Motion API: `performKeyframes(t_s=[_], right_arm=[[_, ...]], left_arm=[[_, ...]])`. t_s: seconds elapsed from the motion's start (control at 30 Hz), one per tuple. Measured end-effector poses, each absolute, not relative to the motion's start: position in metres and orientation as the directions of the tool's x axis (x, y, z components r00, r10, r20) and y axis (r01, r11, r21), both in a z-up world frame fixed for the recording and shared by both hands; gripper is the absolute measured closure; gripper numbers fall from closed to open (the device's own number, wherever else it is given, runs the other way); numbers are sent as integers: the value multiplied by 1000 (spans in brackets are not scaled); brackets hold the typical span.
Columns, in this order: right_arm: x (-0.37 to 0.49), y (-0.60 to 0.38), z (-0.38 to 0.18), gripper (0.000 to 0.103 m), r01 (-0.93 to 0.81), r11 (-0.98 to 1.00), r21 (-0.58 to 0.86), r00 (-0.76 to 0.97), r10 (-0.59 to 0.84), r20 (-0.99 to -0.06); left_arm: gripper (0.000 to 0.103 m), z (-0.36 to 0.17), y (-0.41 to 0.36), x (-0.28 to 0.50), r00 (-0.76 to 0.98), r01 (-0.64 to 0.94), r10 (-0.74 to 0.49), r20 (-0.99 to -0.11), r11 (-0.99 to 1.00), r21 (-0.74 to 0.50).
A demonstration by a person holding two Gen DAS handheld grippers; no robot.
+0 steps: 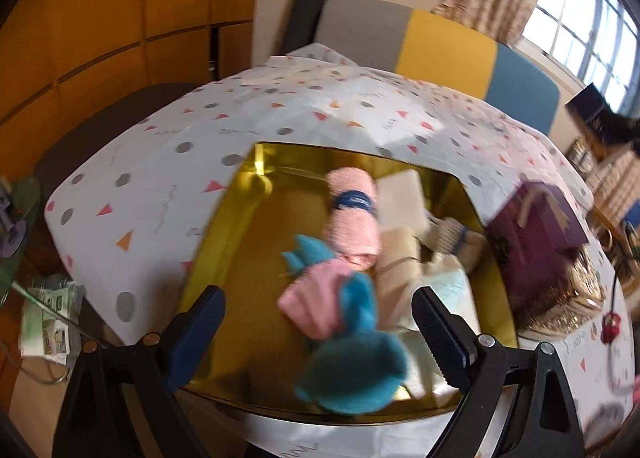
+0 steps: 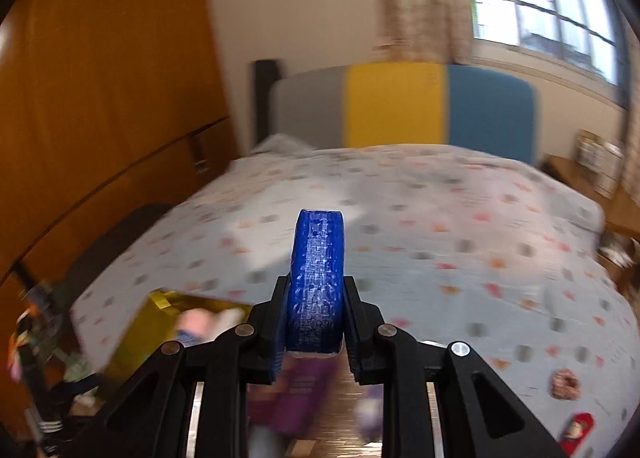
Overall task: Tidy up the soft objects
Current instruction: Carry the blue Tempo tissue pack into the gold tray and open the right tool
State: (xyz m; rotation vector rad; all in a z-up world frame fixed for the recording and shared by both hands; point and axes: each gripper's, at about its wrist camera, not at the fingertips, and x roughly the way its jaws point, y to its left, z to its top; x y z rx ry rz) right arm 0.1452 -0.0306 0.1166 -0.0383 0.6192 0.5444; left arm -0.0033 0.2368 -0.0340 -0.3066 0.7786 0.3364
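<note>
- Gold box (image 1: 240, 258) is sitting on the bed (image 1: 160, 162), already holding rolled and folded soft items: a pink roll w/ a blue band (image 1: 352, 214), beige and pale pieces beside it.
- Left gripper (image 1: 318, 314) is hovering over the box w/ fingers (image 1: 200, 334) spread wide, nothing pressed between them. A pink-and-teal plush piece (image 1: 340, 322) is showing in the gap, blurred; can't tell if it's resting in the box or mid-air, but the pads aren't touching it.
- Right gripper (image 2: 316, 294) is pointing out over the bed, fingers (image 2: 280, 322) nearly closed. Blue pads fill the gap and I see nothing pinched there, so judging it empty.
- Step in hand, my read: right side is going after the next loose item. Candidates on the bedspread: a pinkish scrunchie-like ring (image 2: 565, 385) and a small red piece (image 2: 576, 430), both near the lower-right edge of the right view, well apart from the box.
- Doing it well: open the right fingers before coming down, approach from above, pinch the soft thing at its middle so it isn't dangling.
- Keep the left gripper clear of the box opening, or use it to settle the plush piece flat beside the pink roll.
- Purple box (image 1: 536, 242) is sitting just right of the gold one; avoid clipping it when carrying things across.
- Risk: bedspread fabric getting pinched along w/ the item; grab shallow.
</note>
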Motion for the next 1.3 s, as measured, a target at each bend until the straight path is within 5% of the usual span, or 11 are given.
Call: performKeyframes(t_s=[0.37,1.3], right_arm=[[101,129,1,79,-690,662,293,268,609,-746],[87,158,-61,77,-695,657,294,167,544,-822]], left_arm=[[8,-29,280,-25,652,-515,269,-709,844,-154],[7,-29,278,-28,660,-502,263,-703,852,-152]])
